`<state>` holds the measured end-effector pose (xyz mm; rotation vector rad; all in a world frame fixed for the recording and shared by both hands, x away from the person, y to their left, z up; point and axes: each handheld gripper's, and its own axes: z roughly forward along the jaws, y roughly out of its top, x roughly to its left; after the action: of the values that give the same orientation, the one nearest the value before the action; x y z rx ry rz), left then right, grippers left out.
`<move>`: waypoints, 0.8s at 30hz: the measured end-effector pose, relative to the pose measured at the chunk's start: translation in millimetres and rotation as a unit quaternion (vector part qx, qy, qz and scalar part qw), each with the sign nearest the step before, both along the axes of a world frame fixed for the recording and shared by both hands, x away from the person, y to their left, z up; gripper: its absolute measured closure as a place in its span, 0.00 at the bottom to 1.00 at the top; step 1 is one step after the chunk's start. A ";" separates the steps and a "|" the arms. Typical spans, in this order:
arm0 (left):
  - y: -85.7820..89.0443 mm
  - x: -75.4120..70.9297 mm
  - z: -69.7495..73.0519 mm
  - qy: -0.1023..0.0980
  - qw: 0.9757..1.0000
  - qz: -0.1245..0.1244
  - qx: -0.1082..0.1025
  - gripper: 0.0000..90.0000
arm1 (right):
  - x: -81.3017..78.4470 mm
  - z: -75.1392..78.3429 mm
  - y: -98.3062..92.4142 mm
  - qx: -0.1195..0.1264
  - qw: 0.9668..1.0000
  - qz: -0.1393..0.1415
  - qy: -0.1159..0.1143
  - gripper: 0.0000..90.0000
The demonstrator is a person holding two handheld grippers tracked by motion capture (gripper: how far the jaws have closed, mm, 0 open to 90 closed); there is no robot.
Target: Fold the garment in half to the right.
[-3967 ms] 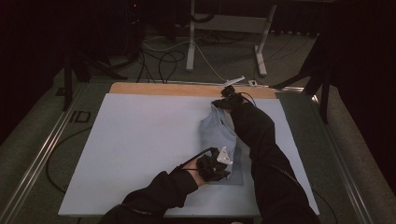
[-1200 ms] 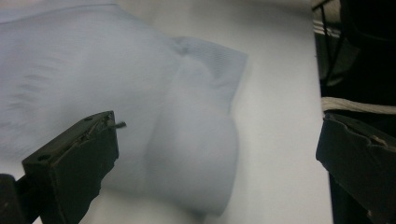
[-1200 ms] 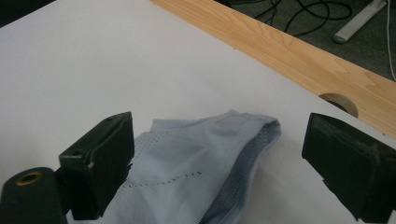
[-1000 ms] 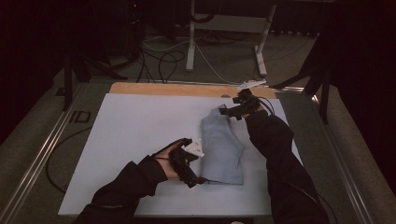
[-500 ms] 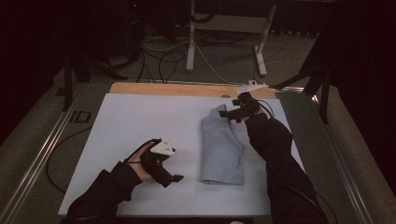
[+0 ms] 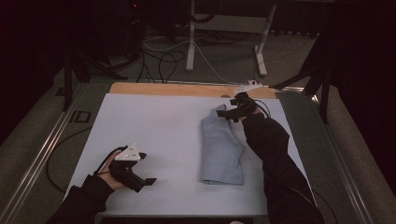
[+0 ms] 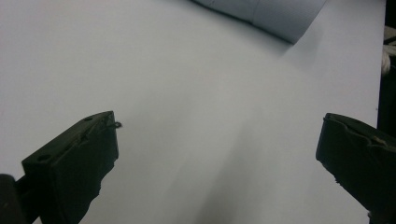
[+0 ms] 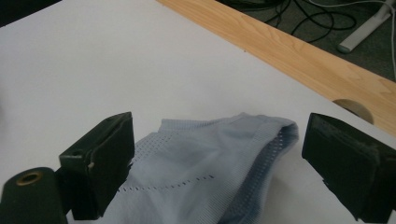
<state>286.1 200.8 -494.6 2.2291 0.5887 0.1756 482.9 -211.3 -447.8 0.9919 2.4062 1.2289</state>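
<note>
- A folded pale-blue knit garment (image 6: 222, 144) lies right of centre on the white tabletop (image 6: 154, 126), soft, light and floppy.
- Right tool (image 6: 229, 112) gapes at its far hem, probably the best grip.
- Left tool (image 6: 140, 179) hovers released, well apart.

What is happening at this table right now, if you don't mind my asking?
A person is working on a light blue garment with hand-held tongs, apparently folding it. It lies folded into a long strip on the white table cover. The right tongs sit at the garment's far end, jaws open on either side of the bunched fabric and gripping nothing. The left tongs are open too, off to the left over bare cover, apart from the garment.
</note>
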 end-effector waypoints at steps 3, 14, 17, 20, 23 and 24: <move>9.6 -4.1 -6.0 0.001 1.000 0.012 -0.002 0.00 | 2.0 -4.0 1.3 0.001 1.000 -0.003 -0.003 0.10; 25.1 -22.6 -16.5 -0.001 0.999 0.037 -0.009 0.00 | 29.0 -42.7 2.2 -0.030 0.998 -0.043 0.037 0.24; 26.1 -22.1 -17.4 0.000 0.999 0.041 -0.012 0.00 | 32.1 -49.0 0.0 -0.041 0.997 -0.049 0.051 0.31; 26.1 -21.8 -16.5 -0.003 0.999 0.041 -0.015 0.00 | 32.6 -57.8 -2.8 -0.069 0.994 -0.042 0.069 0.60; 27.5 -21.1 -16.6 -0.003 0.999 0.046 -0.018 0.00 | 31.0 -59.2 -2.1 -0.086 0.993 -0.036 0.066 0.77; 28.1 -21.1 -16.7 -0.004 0.999 0.047 -0.015 0.00 | 29.7 -57.3 -1.7 -0.082 0.994 -0.035 0.065 0.91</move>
<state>265.0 228.9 -511.3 2.1714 0.6881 0.2230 512.6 -213.0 -505.1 1.1261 2.4988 0.9533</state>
